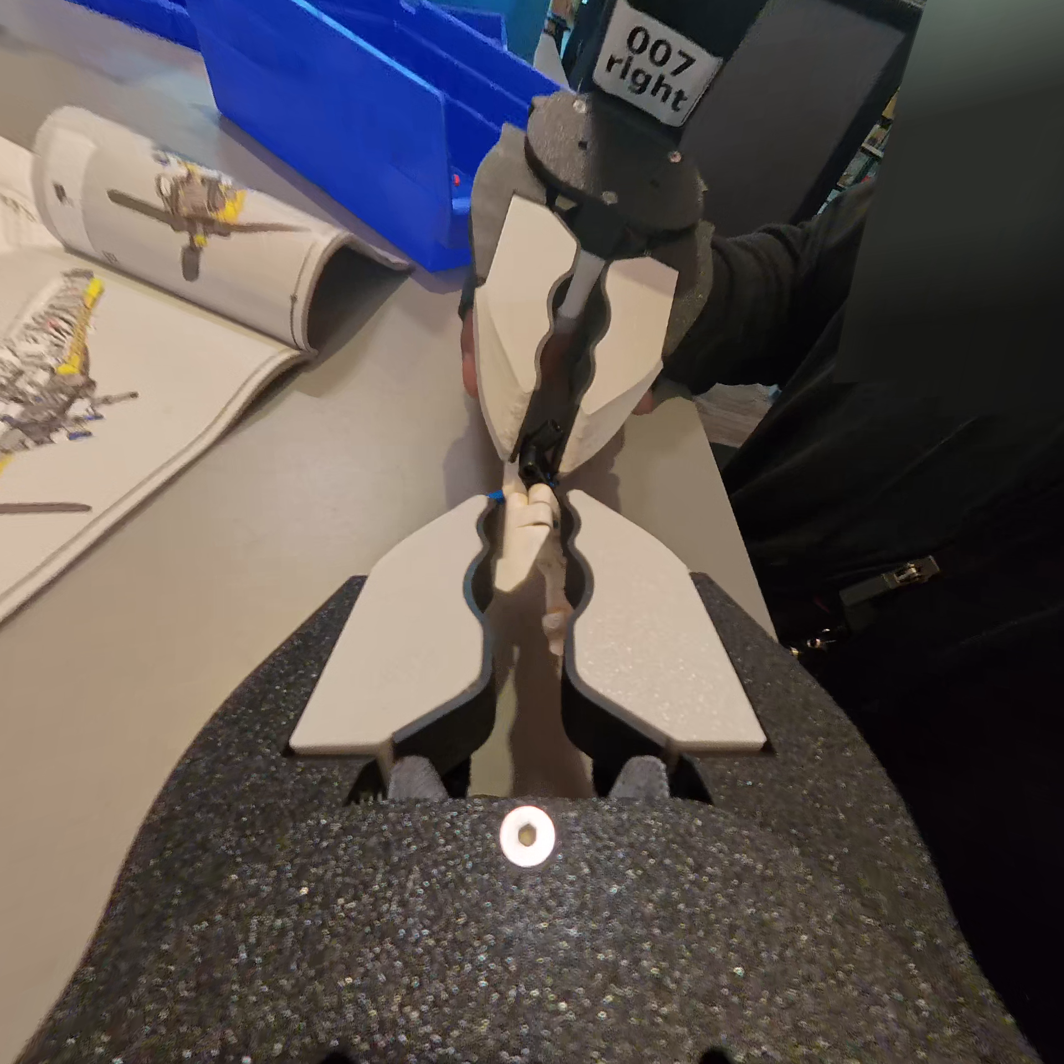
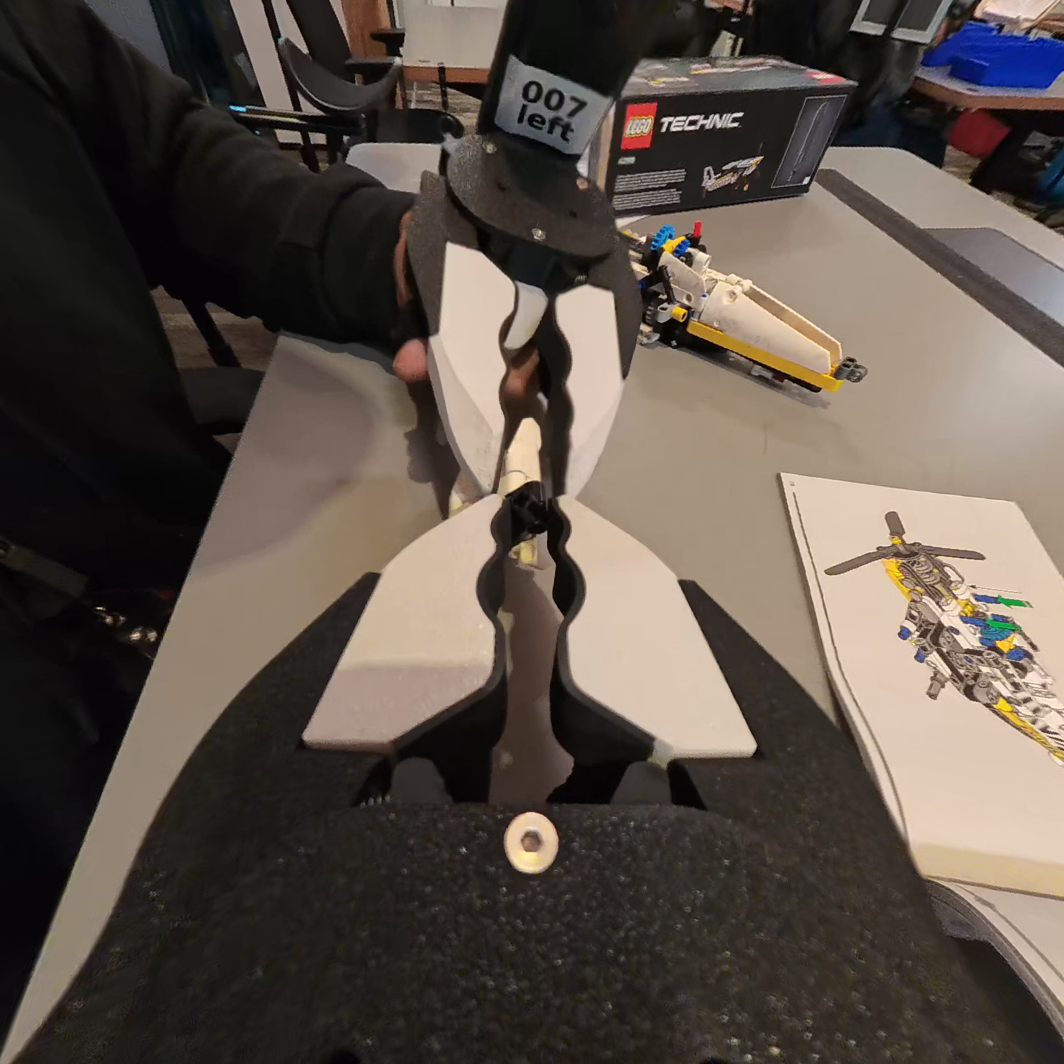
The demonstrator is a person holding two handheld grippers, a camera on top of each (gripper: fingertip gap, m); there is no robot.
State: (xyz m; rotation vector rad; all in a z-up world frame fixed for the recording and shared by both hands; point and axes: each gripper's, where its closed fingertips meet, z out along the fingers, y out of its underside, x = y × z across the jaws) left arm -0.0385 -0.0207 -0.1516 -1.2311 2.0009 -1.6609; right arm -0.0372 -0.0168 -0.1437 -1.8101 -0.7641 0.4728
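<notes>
left gripper (image 1: 527, 506) is clamped on a cream plastic building-toy piece (image 1: 521, 538); right gripper (image 2: 527, 518) is pinching a small black plastic connector (image 2: 525, 518). tips meet nose to nose above the grey surface (image 1: 230, 576), parts touching. risk, imo: thin grip on the connector, w/ slight misalignment it could twist out & drop.

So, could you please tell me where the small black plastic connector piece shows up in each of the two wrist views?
Left wrist view: the small black plastic connector piece sits just above centre, at the jaws' tips of the right gripper facing the camera.
Right wrist view: it sits at centre, at the tips of that view's own jaws.
Shared landmark: the cream plastic beam held in the left gripper, meeting the black piece end to end.
</notes>
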